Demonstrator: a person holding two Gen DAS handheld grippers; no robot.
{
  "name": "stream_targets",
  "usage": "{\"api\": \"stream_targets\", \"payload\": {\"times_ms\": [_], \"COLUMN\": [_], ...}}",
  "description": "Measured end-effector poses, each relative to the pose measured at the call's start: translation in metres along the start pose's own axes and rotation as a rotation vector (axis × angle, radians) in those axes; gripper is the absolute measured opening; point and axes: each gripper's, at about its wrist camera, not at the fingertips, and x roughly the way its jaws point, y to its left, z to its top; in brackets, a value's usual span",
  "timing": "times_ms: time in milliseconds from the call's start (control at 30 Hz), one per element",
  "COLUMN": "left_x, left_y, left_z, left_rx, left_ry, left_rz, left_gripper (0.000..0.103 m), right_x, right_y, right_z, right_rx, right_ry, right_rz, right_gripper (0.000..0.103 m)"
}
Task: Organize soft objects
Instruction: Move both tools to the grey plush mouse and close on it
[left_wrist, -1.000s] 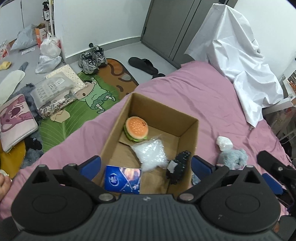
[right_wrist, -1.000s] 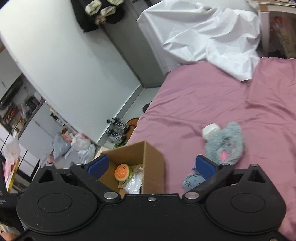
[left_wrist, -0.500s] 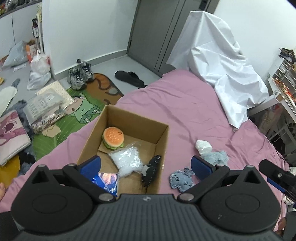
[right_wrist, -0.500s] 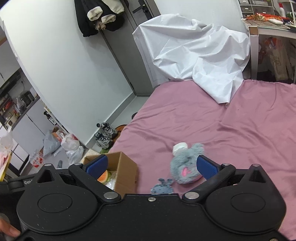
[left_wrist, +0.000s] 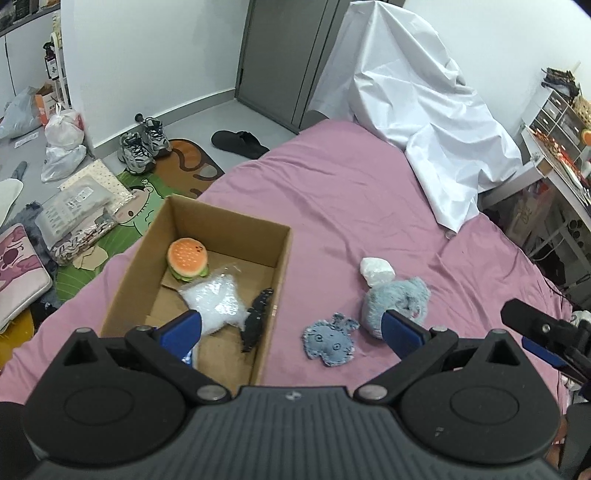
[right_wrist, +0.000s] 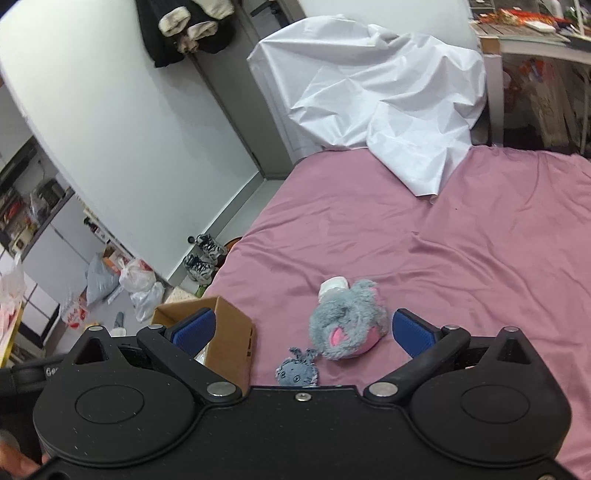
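An open cardboard box sits on the pink bed and also shows in the right wrist view. Inside lie a plush burger, a white star-shaped cushion and a black soft toy. On the bed to its right lie a flat blue plush, a grey fluffy plush and a small white bundle. My left gripper is open and empty above the box's near right corner. My right gripper is open and empty, with the grey plush and blue plush between its fingers' line of sight.
A white sheet drapes over the far end of the bed. Shoes, a slipper, bags and a green mat lie on the floor to the left. A desk with clutter stands at the right.
Both grippers have pulled back and up from the box; the left view has swung right so the plushes beside the box now show. The right view centres on the grey plush.
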Motion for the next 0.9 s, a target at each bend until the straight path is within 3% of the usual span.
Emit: {"api": "stream_targets", "payload": {"times_ms": [367,633,900], "left_x": [0.025,0.059,0.091], "left_y": [-0.027,-0.046,-0.057], "left_z": [0.004,0.004,0.005], "left_rx": [0.043,0.010,-0.010], "left_ry": [0.011,0.065,0.099], "left_rz": [-0.040,-0.089,-0.111], "left_gripper": [0.103,0.101,0.099], "right_x": [0.022,0.034,0.053], "right_y": [-0.052,-0.070,-0.085], "right_z": [-0.008,-0.007,-0.007], "right_rx": [0.191,0.254,0.321], "right_ry": [0.029,0.040,0.081], "right_rz": [0.007,0.013,0.011], "right_gripper": [0.103,0.102,0.087]}}
